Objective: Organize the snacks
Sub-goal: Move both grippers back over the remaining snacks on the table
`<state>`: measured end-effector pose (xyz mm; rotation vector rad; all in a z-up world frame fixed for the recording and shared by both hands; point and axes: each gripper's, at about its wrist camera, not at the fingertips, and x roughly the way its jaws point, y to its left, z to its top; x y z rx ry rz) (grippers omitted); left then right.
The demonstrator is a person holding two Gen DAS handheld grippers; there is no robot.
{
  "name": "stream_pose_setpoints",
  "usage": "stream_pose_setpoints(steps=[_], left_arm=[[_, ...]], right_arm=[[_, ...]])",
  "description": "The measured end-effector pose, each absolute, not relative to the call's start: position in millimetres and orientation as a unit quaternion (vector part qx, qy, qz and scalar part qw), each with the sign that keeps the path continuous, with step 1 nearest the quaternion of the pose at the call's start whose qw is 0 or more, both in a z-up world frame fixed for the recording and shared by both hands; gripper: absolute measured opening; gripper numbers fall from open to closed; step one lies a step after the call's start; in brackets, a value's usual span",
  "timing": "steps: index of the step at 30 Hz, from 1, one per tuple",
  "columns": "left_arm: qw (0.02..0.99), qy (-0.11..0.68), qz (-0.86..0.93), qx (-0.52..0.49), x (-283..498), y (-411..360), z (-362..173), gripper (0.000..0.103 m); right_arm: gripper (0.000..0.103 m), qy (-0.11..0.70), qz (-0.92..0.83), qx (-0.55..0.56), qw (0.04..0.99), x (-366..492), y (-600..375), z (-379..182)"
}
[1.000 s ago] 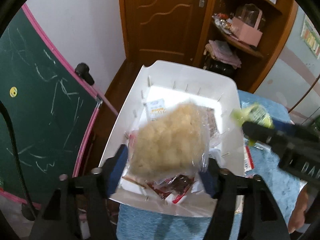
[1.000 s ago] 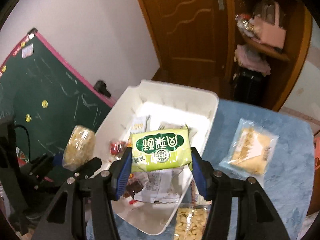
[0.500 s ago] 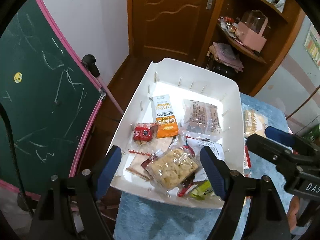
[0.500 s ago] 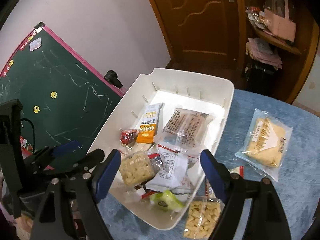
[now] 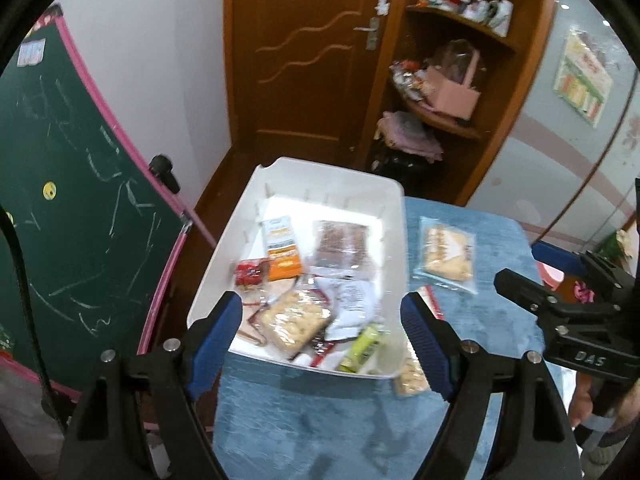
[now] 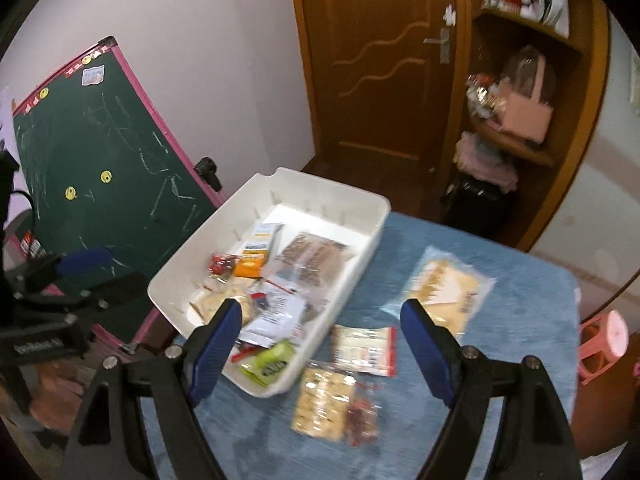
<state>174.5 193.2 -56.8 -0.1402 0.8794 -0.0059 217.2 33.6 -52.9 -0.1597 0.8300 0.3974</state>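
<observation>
A white bin [image 5: 394, 216] [image 6: 372, 220] sits on the blue table and holds several snack packs, among them a cracker pack [image 5: 294, 320], a green pack [image 5: 362, 348] [image 6: 272, 362] and an orange pack [image 5: 282, 254]. On the cloth beside it lie a clear pack of yellow cake [image 5: 446, 254] [image 6: 444, 288], a cracker pack [image 6: 324, 404] and a red-edged pack [image 6: 364, 350]. My left gripper [image 5: 322, 340] is open and empty above the bin's near end. My right gripper [image 6: 322, 340] is open and empty above the bin's near right corner.
A green chalkboard [image 5: 72, 208] leans left of the table. A wooden door [image 5: 304, 60] and shelf unit [image 5: 452, 92] stand behind. A pink stool [image 6: 606, 342] is at the right. The blue cloth [image 6: 520, 360] covers the table.
Both grippers opened and dropped their packs into the bin: the cracker pack from the left, the green pack from the right. Both have since pulled back and up.
</observation>
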Motion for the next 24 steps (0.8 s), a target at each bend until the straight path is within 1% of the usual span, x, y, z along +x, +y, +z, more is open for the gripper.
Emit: stream_pose_setpoints(steps=[2,5,11,17,24], left_arm=[[0.907,0.416,-0.011,-0.061,164.7,182.2,-48.7,0.081],[0.913,0.403,-0.025,-0.052,149.1,161.6,-40.5,0.089],[0.914,0.402,-0.050,-0.029,125.4,115.2,-47.1,0.089],[0.905,0.419,-0.057,-0.032,105.7,78.9,-85.8,0.089],[0.888,0.457,-0.047,-0.036,95.6,46.7,-159.5,0.089]], right_arm=[[0.082,0.385,0.179,-0.098,0.900,204.6,24.7,-47.3],[0.082,0.365,0.158,-0.123,0.909,187.4,12.0,-43.3],[0.082,0.351,0.146,-0.122,0.917,164.9,-18.8,-47.4],[0.082,0.348,0.136,-0.100,0.922,152.1,-49.0,-64.1],[0.082,0.399,0.161,-0.052,0.901,155.0,-76.5,-114.8]])
